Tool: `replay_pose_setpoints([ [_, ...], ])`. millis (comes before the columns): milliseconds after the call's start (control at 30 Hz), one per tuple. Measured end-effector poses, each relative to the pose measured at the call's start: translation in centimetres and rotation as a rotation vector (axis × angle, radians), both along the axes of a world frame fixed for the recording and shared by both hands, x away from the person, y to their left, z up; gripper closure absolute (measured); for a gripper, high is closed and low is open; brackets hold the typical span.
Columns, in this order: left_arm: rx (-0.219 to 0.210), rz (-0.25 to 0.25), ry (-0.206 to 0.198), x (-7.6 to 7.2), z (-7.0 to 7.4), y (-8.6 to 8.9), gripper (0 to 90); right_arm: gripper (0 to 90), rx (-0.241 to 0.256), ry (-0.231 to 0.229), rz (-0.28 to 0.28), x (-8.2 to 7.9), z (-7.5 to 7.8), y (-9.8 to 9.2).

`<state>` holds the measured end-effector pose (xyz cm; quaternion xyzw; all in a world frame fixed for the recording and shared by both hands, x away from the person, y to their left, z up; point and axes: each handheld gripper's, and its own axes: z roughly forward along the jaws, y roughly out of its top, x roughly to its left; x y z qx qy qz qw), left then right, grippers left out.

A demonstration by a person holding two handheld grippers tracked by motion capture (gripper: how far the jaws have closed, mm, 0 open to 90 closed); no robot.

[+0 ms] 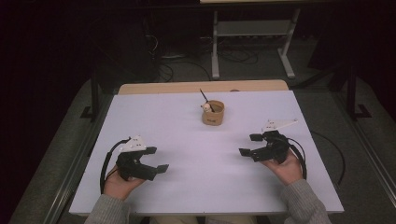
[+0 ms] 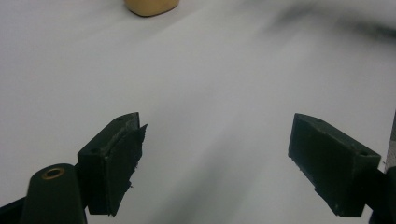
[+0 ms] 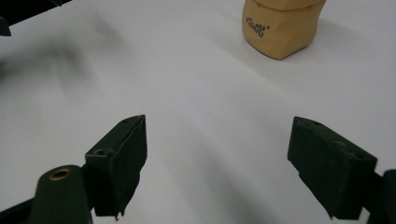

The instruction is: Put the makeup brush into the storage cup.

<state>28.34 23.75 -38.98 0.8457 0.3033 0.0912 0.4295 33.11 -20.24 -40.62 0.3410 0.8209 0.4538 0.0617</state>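
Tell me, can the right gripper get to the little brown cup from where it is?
Probably yes. The right gripper has its jaws wide open, and just bare white table lies between it and the brown cup. Nothing stands in the way.

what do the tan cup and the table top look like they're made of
The cup looks like thin paper or soft card, matte tan: its wall is dented into flat facets and carries small dark print. It could also be a soft plastic.

The table top looks like a smooth matte white laminate or board; a bare wood-coloured strip shows along its far edge.
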Motion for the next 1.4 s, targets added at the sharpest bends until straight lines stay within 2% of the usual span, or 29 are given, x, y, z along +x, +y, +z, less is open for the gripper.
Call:
replay_pose_setpoints([
  [167,0.005,-0.001,0.000,0.0,-0.1,0.0,17.1,18.5,0.004,0.017,-0.002,-0.4,-0.5,-0.1],
  [200,0.004,0.000,0.002,0.0,-0.1,0.0,17.1,18.7,0.002,0.007,0.001,-0.4,-0.6,-0.1],
  [333,0.003,0.005,0.000,-0.1,-0.3,0.1,17.1,18.6,0.000,0.015,0.001,-0.7,-1.1,-0.3],
  [400,0.004,0.006,0.003,-0.1,-0.3,0.2,17.1,18.5,-0.001,0.027,-0.005,-0.9,-1.2,-0.3],
  [533,0.009,0.001,0.003,0.0,-0.4,0.1,17.1,18.6,0.001,0.024,-0.002,-1.1,-1.1,-0.4],
  [567,0.009,0.003,0.006,-0.1,-0.4,0.1,17.1,18.6,0.000,0.011,0.003,-1.1,-1.2,-0.4],
  [967,0.011,-0.005,0.012,-0.1,-0.8,0.0,17.1,18.3,0.016,0.037,-0.005,-2.3,-1.7,-0.9],
  [1067,0.020,-0.009,0.013,-0.1,-0.8,0.0,17.1,18.3,0.012,0.031,0.001,-2.4,-1.7,-0.8],
  [1267,0.002,-0.001,0.030,-0.1,-1.3,0.2,17.1,18.2,0.018,0.029,0.006,-2.9,-2.1,-1.0],
  [1400,0.007,-0.014,0.028,-0.1,-1.4,0.1,17.1,18.3,0.016,0.023,0.012,-3.2,-1.9,-0.9],
])
